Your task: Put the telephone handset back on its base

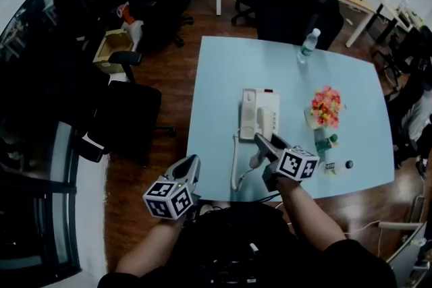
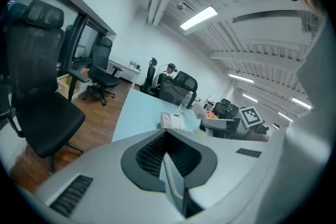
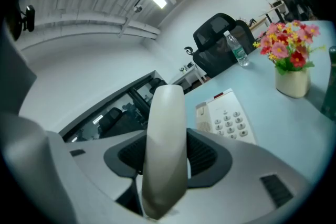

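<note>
A beige telephone base lies in the middle of the light blue table. In the right gripper view its keypad shows beyond the jaws. My right gripper is shut on the beige handset, which stands up between the jaws. It is held just in front of the base, above the table. The white coiled cord runs from the base's left side toward the front edge. My left gripper hangs past the table's front left edge, shut, with nothing in it.
Flowers in a pale vase stand right of the phone. A green bottle and a small black object sit nearer the front, a water bottle at the far side. Black office chairs stand to the left.
</note>
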`<state>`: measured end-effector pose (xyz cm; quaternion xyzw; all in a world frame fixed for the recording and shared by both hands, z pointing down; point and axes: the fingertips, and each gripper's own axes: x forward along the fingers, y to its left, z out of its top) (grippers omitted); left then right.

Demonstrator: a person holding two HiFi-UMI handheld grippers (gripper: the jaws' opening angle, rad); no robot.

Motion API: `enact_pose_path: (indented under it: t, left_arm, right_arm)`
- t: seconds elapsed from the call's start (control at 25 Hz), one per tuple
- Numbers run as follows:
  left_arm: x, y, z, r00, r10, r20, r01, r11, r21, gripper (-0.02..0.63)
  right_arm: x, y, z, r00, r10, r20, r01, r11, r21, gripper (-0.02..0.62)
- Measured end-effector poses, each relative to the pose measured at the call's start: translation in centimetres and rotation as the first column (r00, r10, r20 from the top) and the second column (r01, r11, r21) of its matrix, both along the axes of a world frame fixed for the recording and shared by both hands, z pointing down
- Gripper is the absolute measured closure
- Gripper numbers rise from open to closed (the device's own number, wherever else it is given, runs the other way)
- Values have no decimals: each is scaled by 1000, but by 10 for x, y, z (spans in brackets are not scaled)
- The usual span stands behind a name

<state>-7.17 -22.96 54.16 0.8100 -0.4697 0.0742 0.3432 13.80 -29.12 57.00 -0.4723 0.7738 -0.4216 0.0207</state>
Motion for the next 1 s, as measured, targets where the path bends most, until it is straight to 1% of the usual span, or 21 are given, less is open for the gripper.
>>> enact_pose_path:
  t: [0.16, 0.36, 0.56, 0.64, 0.72, 0.84, 1.0]
  left_arm:
    - [-9, -8, -5, 999, -42, -2, 42, 999, 16, 606]
    - [-33, -8, 3, 994, -114, 0, 114, 994, -2, 606]
    - [-52, -3, 9, 988, -156, 0, 156, 988, -20, 606]
    - [-57, -1, 10, 986, -168, -1, 168, 986, -22, 606]
    - [-63, 1, 11, 984, -180, 0, 180, 983, -24, 606]
    - [-73, 4, 13, 979, -202, -2, 202, 979, -32, 606]
    - [-85, 11, 15, 973, -229, 1, 229, 973, -39, 606]
  right_arm:
    - [-2, -44, 34, 995, 12, -95, -17, 999, -52, 362]
    - [-5, -97, 70, 974, 40, -223, -64, 993, -102, 362]
    - [-1, -119, 98, 931, 87, -354, -148, 978, -150, 360]
    - [0, -123, 105, 915, 86, -393, -161, 974, -160, 360]
    - [-1, -127, 111, 904, 80, -420, -165, 971, -172, 360]
    - [-1, -132, 116, 893, 92, -440, -188, 966, -179, 360]
    - [0, -138, 118, 885, 113, -451, -206, 965, -161, 360]
